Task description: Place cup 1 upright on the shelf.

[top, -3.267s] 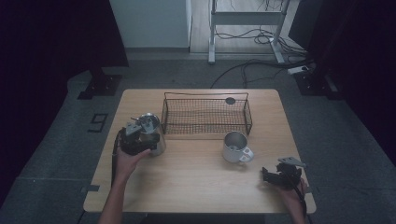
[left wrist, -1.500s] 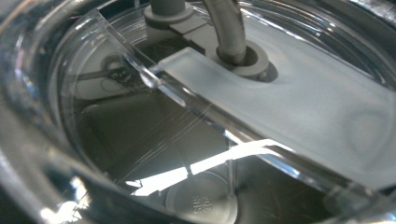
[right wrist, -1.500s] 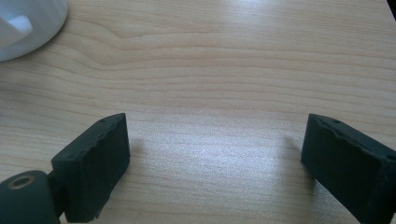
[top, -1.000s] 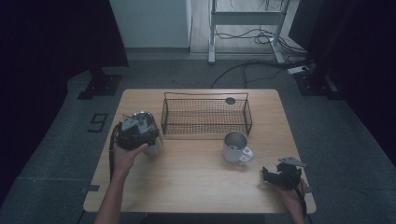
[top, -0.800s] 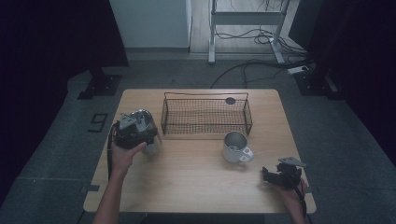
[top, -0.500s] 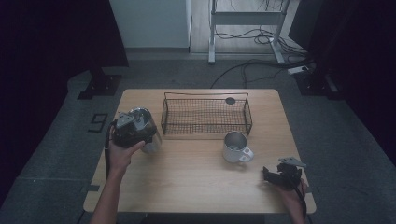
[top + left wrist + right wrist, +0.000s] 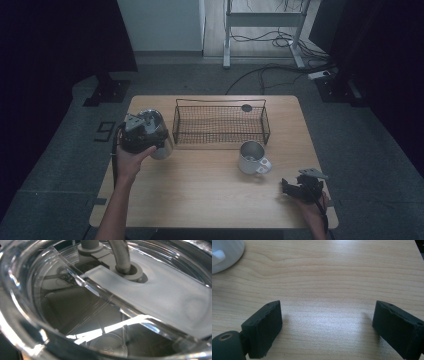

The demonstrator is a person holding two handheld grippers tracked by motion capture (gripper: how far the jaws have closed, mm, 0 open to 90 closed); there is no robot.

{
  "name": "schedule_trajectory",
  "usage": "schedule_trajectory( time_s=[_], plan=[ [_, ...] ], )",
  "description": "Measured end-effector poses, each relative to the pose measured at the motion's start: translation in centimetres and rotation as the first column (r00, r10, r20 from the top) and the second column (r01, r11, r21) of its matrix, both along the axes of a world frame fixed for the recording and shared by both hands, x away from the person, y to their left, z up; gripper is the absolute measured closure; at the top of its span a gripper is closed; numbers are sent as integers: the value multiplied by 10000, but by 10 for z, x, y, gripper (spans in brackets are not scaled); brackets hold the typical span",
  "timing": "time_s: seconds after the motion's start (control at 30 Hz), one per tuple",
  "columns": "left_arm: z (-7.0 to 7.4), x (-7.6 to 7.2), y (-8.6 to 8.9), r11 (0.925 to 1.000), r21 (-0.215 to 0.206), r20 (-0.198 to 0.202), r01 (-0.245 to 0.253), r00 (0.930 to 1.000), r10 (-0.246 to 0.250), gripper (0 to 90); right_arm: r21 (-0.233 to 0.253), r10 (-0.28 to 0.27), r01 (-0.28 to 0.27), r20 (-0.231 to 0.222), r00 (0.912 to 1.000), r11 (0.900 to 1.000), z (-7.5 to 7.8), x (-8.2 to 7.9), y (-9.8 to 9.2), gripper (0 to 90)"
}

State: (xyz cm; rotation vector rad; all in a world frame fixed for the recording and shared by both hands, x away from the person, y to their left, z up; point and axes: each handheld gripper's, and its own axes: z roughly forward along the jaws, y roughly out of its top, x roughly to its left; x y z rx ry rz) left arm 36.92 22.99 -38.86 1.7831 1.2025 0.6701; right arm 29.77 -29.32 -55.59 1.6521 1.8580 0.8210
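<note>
My left tongs (image 7: 142,131) gripped the lidded steel tumbler (image 7: 161,140) beside the wire basket (image 7: 220,124), raised for carrying; my right tongs (image 7: 300,187) rested spread wide on the bench (image 7: 200,185), idle.

No legible text anywhere; embossed marks on the clear lid (image 7: 110,349) under the left gripper are too blurred to read.

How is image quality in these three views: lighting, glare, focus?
High view: dim, with dark surroundings, but the table, wire basket and mug read clearly. Left gripper view: pressed close to a clear lidded cup, with bright glare streaks, reflections and soft focus. Right gripper view: evenly lit and sharp wood grain, a soft sheen between the open jaws of the right gripper.
</note>
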Motion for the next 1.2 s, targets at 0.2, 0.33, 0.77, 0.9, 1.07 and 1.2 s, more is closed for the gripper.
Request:
schedule_trajectory(
  time_s=[0.2,0.33,0.77,0.9,1.07,1.2],
  plan=[
    [6,3,0,10000,-77,55,14,10000,-14,38,-11,-46,46,1,10000,10000,0,0,0,85],
    [6,6,-1,9999,-149,33,-15,10000,15,38,-3,-108,108,8,9999,9999,0,0,0,85],
    [6,16,-5,9999,-123,-167,22,9999,-24,38,7,-116,116,18,9999,9999,0,0,0,87],
    [7,20,-7,9997,-224,-137,77,9999,-81,38,8,-131,130,40,9999,9999,0,0,-1,93],
    [7,26,-11,9996,-251,-166,93,9998,-97,39,0,-129,129,53,9999,9999,0,-1,-1,95],
    [10,29,-13,9988,-474,-156,143,9998,-150,39,-3,-127,127,56,9999,9999,0,-1,-1,98]
  ],
)
